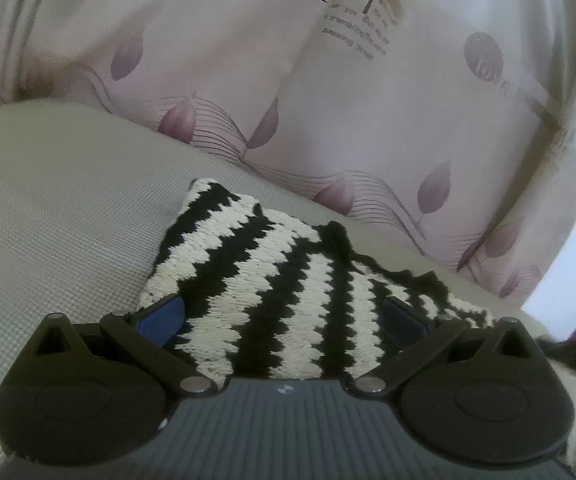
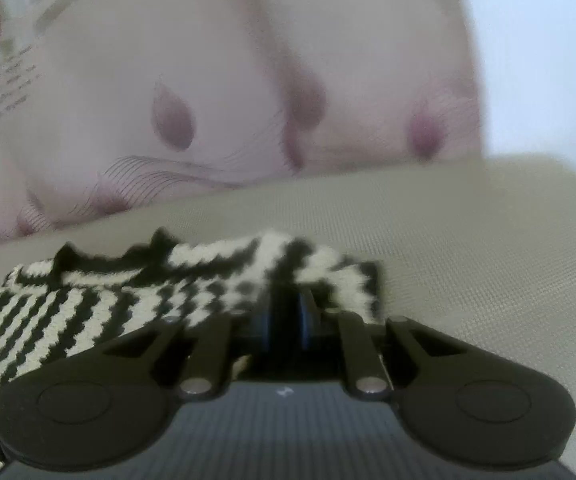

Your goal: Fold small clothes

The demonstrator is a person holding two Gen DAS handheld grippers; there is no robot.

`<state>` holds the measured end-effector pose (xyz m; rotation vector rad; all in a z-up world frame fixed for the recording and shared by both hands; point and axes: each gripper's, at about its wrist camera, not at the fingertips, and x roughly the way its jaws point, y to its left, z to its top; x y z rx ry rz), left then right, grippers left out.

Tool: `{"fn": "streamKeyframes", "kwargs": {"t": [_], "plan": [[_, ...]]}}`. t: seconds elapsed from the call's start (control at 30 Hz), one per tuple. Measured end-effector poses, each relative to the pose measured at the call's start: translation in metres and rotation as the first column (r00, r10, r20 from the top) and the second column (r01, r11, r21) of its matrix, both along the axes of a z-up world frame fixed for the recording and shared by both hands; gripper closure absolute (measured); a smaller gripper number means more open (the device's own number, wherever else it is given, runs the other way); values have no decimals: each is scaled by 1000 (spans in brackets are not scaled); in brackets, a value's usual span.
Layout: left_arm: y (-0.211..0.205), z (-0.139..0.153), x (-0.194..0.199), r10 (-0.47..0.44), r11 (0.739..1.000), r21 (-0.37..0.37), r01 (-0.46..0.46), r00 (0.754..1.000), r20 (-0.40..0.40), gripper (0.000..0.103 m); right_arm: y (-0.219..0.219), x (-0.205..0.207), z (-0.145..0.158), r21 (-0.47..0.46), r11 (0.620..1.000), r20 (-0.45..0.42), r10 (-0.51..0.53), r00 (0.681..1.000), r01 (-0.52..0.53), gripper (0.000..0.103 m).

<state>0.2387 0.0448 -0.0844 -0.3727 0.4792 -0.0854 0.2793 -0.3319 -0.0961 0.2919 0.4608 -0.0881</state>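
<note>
The left tool is standing wide open over a black-and-white zigzag knit garment, blue pads resting apart on the knit with nothing gripped. The right tool is sitting nearly closed, a narrow gap showing between its pads at the garment's bunched end; whether it is pinching the wool cannot be told through the blur. The garment is lying on a beige woven cushion, near its back edge, below leaf-printed pillows
</note>
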Motion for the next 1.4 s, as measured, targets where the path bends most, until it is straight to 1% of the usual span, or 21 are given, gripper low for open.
{"fn": "streamKeyframes", "kwargs": {"t": [0.03, 0.07, 0.1, 0.13, 0.17, 0.2, 0.27, 0.3, 0.33, 0.4, 0.5, 0.6, 0.73, 0.8, 0.93, 1.07, 1.2, 1.23, 1.3, 1.4], "plan": [[-2, 1, -1, 4, 1000, 14, -4, 1000, 0, 0, 1, -20, 5, 33, 999, 44, 27, 999, -28, 64], [-4, 3, -3, 8, 999, 37, -8, 1000, 3, 0, 4, -35, 7, 42, 998, 39, 41, 998, -43, 53], [-7, 5, -6, 15, 998, 65, -15, 1000, 11, 0, 11, -54, 7, 32, 998, 17, 51, 999, -52, 38], [-12, 9, -11, 23, 994, 104, -26, 999, 24, 0, 14, -71, 7, 23, 998, 9, 67, 998, -67, 38], [-17, 13, -18, 27, 988, 154, -34, 999, 44, 0, 16, -89, 6, 17, 996, 11, 89, 996, -89, 38], [-21, 16, -25, 19, 982, 186, -30, 998, 59, 0, 17, -113, 5, 10, 994, 23, 109, 994, -110, 38], [-26, 21, -41, -11, 975, 220, -4, 998, 66, 0, 22, -152, 0, -7, 992, 33, 125, 992, -125, 36], [-29, 24, -49, -23, 972, 234, 9, 998, 59, 0, 23, -169, -2, -10, 992, 36, 128, 991, -128, 34], [-31, 26, -56, -30, 970, 243, 17, 998, 49, 0, 22, -184, -5, -5, 992, 41, 125, 991, -125, 31], [-31, 30, -72, -37, 969, 247, 27, 999, 32, 0, 19, -212, -12, 17, 995, 54, 101, 993, -102, 28], [-30, 34, -94, -25, 970, 244, 19, 999, 24, 0, 9, -244, -23, 62, 996, 53, 60, 997, -63, 28], [-29, 37, -110, -12, 964, 267, 6, 1000, 20, 0, 1, -266, -34, 97, 995, 40, 16, 999, -20, 28], [-28, 38, -126, 3, 952, 306, -7, 1000, 14, 0, -4, -279, -47, 136, 991, 14, 0, 1000, -2, 28], [-28, 37, -133, 7, 948, 319, -10, 1000, 11, 0, -1, -284, -50, 142, 990, 22, 6, 1000, -9, 28], [-24, 35, -145, 8, 943, 333, -10, 1000, 8, 0, 15, -286, -51, 97, 994, 21, 47, 999, -49, 26], [-21, 31, -154, 9, 934, 356, -7, 1000, -4, 0, 25, -286, -50, 79, 993, 3, 90, 996, -90, 25], [-14, 27, -163, 5, 924, 383, 2, 1000, -16, 0, 27, -288, -49, 100, 989, -1, 110, 994, -110, 25], [-11, 27, -165, -9, 924, 382, 15, 1000, -20, 0, 27, -288, -50, 111, 987, 0, 116, 993, -115, 25], [3, 26, -170, -57, 933, 353, 67, 998, -38, 0, 25, -290, -50, 135, 983, 8, 127, 992, -127, 25], [28, 25, -177, -88, 943, 317, 105, 994, -68, 0, 21, -294, -54, 173, 976, 34, 132, 991, -135, 24]]}}
